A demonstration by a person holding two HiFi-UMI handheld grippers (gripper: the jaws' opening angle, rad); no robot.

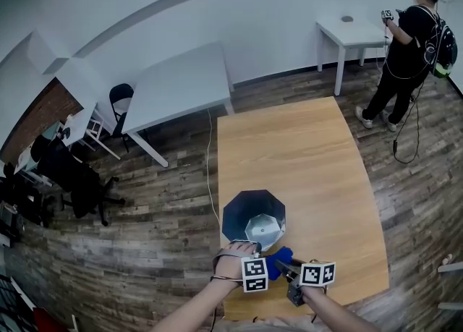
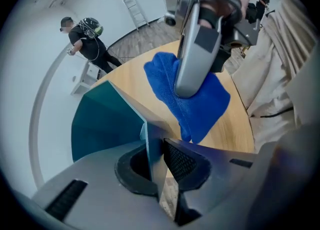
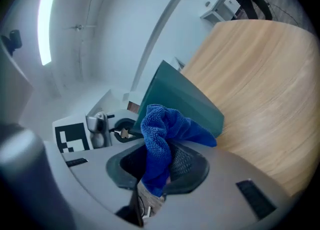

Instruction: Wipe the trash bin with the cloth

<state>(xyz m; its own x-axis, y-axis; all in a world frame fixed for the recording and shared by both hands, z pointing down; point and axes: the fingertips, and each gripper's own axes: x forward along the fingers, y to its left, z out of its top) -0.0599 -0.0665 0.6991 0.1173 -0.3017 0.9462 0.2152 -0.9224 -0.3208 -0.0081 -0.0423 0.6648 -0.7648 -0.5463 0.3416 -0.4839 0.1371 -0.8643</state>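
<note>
On wooden table, near front edge, trash bin; cloth just before it, rightward; white table behind, to left.

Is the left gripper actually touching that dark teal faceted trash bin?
Touching. The left gripper view shows the left gripper with its jaws clamped on the thin rim of the dark teal faceted trash bin.

It was a bare office-like room: wood-plank floor, white tables, black chairs, a ladder and another rigged person far beyond the jaws.
</note>
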